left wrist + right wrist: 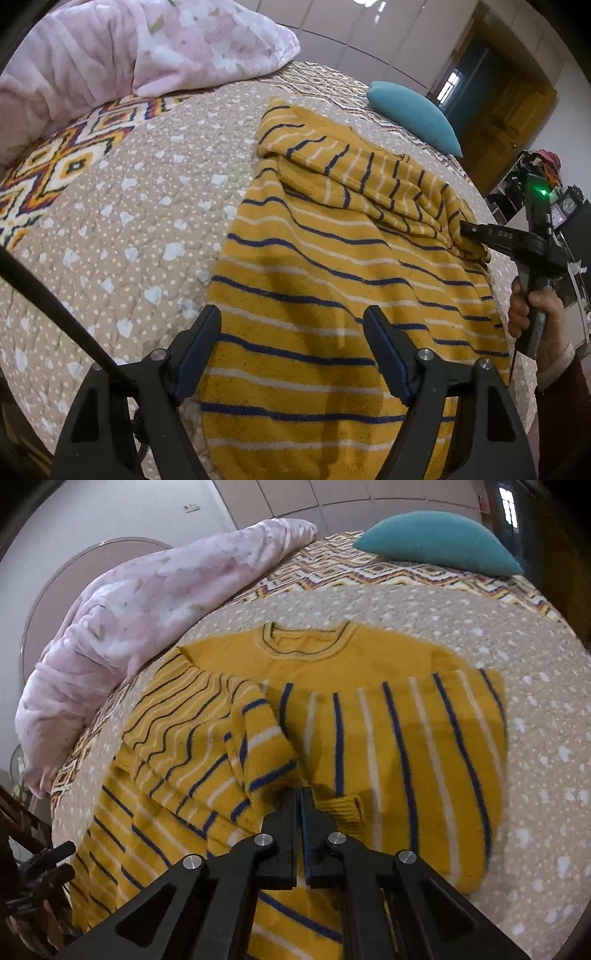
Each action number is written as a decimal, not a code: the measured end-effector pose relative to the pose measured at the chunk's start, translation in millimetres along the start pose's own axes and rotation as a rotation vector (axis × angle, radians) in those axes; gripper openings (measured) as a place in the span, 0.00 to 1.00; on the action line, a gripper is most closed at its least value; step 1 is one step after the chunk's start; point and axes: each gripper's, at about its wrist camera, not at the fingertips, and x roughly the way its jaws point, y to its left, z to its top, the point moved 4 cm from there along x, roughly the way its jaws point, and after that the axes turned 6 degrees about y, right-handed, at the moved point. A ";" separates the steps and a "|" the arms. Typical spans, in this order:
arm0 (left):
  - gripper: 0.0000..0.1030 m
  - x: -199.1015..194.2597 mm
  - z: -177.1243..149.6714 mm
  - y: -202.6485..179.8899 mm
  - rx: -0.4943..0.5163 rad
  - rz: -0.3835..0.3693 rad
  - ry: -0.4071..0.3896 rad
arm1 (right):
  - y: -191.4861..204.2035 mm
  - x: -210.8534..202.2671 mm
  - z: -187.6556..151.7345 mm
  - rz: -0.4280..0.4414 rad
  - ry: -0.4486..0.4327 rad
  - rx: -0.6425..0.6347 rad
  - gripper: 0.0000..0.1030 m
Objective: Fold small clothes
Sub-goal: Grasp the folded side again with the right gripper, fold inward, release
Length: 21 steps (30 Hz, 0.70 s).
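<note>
A small mustard-yellow sweater (314, 288) with navy and white stripes lies on the bed; it also shows in the right wrist view (388, 716), neck hole away from me. My left gripper (291, 332) is open and empty, hovering over the sweater's lower body. My right gripper (300, 797) is shut on a sleeve (258, 746) and holds it folded across the sweater's body. It also appears at the right of the left wrist view (469, 230), pinching the bunched sleeve (369, 177).
The bed has a beige quilt with white flecks (140, 221) and a zigzag-patterned blanket (369, 568). A pink floral duvet (147, 48) is heaped at the far left. A teal pillow (439, 539) lies at the far right.
</note>
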 end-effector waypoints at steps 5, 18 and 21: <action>0.76 1.7 -0.8 -0.2 0.008 0.003 0.003 | -17.8 -17.4 3.3 -0.038 -0.051 0.069 0.34; 0.76 6.3 -2.9 -3.9 0.018 0.001 0.013 | 0.0 -0.4 2.7 -0.034 -0.062 0.041 0.41; 0.76 6.6 -3.5 -3.9 0.018 0.000 0.013 | 9.5 -5.4 -1.7 -0.068 -0.082 -0.002 0.41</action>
